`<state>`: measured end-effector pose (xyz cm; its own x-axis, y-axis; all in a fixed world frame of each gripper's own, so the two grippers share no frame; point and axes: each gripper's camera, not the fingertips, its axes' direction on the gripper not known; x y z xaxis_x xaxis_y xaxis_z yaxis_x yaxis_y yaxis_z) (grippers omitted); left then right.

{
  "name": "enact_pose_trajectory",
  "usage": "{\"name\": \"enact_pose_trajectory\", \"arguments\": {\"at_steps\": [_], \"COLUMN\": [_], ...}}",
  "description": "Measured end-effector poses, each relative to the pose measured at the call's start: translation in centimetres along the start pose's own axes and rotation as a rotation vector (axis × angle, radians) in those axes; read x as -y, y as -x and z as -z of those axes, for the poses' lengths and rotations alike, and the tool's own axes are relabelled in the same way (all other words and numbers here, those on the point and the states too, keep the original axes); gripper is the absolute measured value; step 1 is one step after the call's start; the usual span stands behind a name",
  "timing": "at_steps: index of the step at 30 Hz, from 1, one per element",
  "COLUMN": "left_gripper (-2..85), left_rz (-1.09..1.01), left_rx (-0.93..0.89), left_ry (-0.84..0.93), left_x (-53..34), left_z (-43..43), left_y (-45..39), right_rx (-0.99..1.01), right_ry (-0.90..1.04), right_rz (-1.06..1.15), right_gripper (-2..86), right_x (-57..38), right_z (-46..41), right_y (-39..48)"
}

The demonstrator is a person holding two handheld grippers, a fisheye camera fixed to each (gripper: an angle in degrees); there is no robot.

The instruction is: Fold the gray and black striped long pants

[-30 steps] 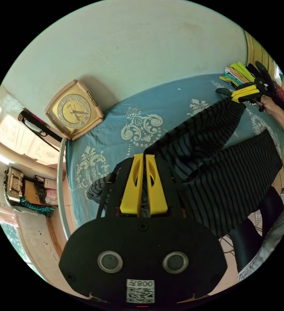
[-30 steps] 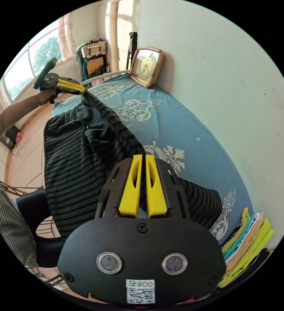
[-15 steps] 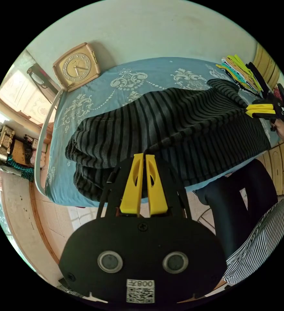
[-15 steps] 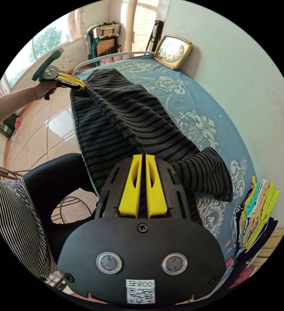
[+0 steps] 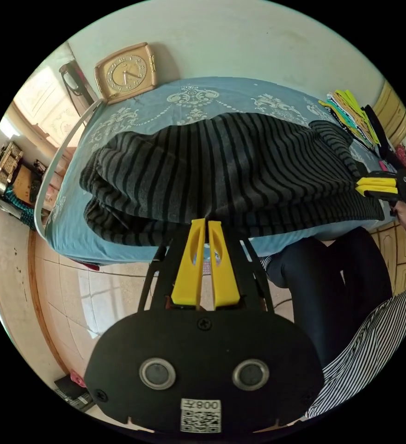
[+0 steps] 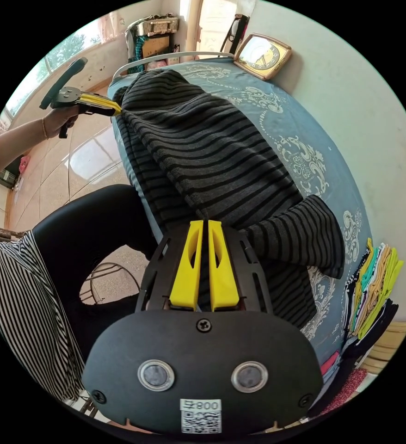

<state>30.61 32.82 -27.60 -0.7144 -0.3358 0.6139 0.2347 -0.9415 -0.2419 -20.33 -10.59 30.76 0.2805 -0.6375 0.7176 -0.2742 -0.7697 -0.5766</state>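
Striped pants [image 5: 240,166] now lower, flat on bed [image 5: 166,104], both hand-held grippers clamping its edge.

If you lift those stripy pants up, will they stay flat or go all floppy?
Probably floppy: the pants sag and bunch in soft folds on the blue cloth, and one end droops over its edge. They likely aren't slippery, since the knit looks thick and each tool, left and right, pinches just an edge. They seem unlikely to break or roll.

Pale plastered wall [image 5: 240,41] backs a bed in blue sheet with white scroll pattern [image 6: 300,138]. A square gold-framed clock [image 5: 126,71] leans against that wall. Glossy beige tiled floor [image 6: 85,159] beside the bed reflects window daylight.
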Motion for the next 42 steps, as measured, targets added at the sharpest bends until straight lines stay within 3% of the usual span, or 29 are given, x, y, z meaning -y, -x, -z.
{"name": "enact_pose_trajectory", "arguments": {"at_steps": [9, 15, 19, 22, 29, 35, 42], "left_gripper": [0.2, 0.2, 0.4, 1.1, 3.6, 1.7, 1.4], "left_rz": [0.102, 0.167, 0.237, 0.268, 0.589, 0.8, 0.76], "left_rx": [-0.035, -0.05, -0.13, -0.244, -0.635, -0.836, -0.74], "left_ry": [-0.038, 0.079, -0.017, -0.081, -0.098, -0.124, -0.215], "left_x": [-6.0, -9.9, -12.6, -13.5, -16.8, -19.8, -22.8], "left_z": [1.7, -0.4, 1.8, 3.0, -0.3, -2.6, 0.5], "left_y": [5.3, 9.8, 13.8, 16.1, 23.8, 28.6, 30.3], "right_rx": [0.059, 0.08, 0.124, 0.13, 0.15, 0.186, 0.201], "right_ry": [-0.016, 0.069, 0.066, 0.004, 0.003, -0.021, -0.054], "right_rz": [-0.036, 0.005, -0.024, -0.034, -0.058, -0.079, -0.051], "right_gripper": [2.0, 1.9, 1.8, 1.8, 1.8, 1.8, 2.2], "right_x": [-1.8, -2.9, -3.4, -4.3, -5.3, -6.2, -7.8], "right_z": [-0.2, -3.8, -4.0, -1.9, -2.1, -1.7, -0.7], "right_y": [0.9, 2.5, 1.9, 1.5, 0.9, -0.2, 0.1]}}
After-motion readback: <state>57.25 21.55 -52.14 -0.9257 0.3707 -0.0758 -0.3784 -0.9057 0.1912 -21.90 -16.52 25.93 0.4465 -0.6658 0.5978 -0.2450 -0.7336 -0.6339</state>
